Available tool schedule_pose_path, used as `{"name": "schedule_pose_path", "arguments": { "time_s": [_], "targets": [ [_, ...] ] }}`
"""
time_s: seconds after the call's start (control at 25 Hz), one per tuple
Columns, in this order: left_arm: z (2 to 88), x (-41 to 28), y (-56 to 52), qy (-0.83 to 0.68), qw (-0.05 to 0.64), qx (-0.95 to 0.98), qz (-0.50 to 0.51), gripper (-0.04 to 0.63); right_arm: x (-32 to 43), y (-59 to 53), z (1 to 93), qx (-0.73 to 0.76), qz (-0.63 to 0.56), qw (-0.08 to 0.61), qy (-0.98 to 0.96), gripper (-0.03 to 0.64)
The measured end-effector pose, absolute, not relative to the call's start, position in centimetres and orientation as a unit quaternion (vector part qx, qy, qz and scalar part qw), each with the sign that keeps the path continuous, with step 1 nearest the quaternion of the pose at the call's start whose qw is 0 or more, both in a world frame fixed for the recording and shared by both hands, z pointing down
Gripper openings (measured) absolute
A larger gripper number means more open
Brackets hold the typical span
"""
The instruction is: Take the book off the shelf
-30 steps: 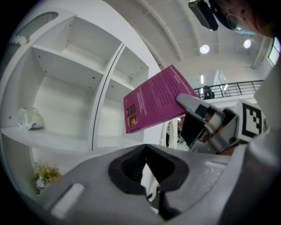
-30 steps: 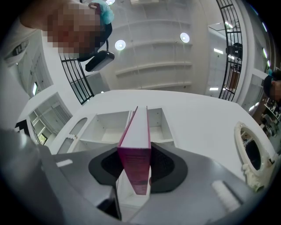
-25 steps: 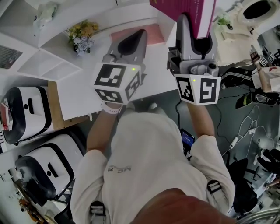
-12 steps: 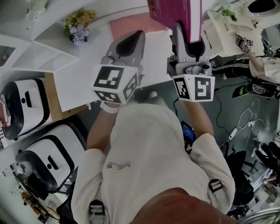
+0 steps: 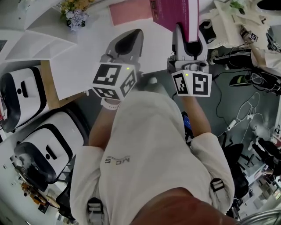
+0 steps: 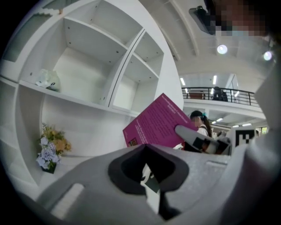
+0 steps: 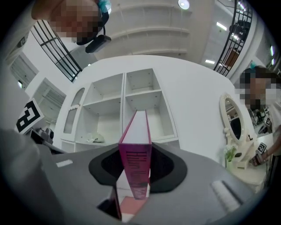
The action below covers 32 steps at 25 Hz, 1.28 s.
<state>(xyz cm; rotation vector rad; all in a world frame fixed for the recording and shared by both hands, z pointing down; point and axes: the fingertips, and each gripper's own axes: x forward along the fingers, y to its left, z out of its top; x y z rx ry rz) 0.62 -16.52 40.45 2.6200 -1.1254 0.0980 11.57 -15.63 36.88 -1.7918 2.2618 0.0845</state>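
A magenta book [image 5: 173, 13] with white page edges is upright between the jaws of my right gripper [image 5: 188, 33], which is shut on it. In the right gripper view its spine [image 7: 135, 167] faces the camera, in front of the white shelf unit [image 7: 125, 101], whose compartments are empty apart from a small pale object. The book [image 6: 156, 127] hangs free of the shelf [image 6: 109, 66] in the left gripper view. My left gripper [image 5: 131, 39] hovers beside it to the left over the white table [image 5: 88, 57], jaws together with nothing in them.
A pink mat [image 5: 129, 11] lies on the table under the book. A small flower bunch [image 5: 72, 11] stands at the far left. Black-and-white machines [image 5: 26, 96] sit on the floor at left, with cables [image 5: 246, 118] at right. A round mirror [image 7: 232, 123] stands right of the shelf.
Both grippers have drawn back from the shelf towards the person, and the right one carries the book along. The table and flowers have slid up the head view.
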Motion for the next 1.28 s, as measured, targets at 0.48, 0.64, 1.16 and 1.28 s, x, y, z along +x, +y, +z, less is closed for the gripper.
{"name": "schedule_pose_path", "arguments": {
  "time_s": [0.48, 0.64, 1.16, 1.28],
  "targets": [
    [46.0, -1.2, -14.4, -0.410, 0.175, 0.893, 0.061, 0.002, 11.5, -14.7, 44.6, -0.647, -0.051, 0.086, 0.756, 0.132],
    [46.7, -2.1, -14.6, -0.420, 0.175, 0.888, 0.063, 0.002, 11.4, -14.7, 46.9, -0.649, -0.061, 0.061, 0.756, 0.133],
    [48.3, -3.5, -15.8, -0.428, 0.166, 0.885, 0.078, 0.002, 11.3, -15.0, 50.5, -0.657, -0.087, 0.025, 0.749, 0.133],
    [48.4, -3.5, -16.2, -0.427, 0.167, 0.885, 0.080, 0.002, 11.1, -15.2, 50.7, -0.656, -0.088, 0.020, 0.749, 0.133]
  ]
}}
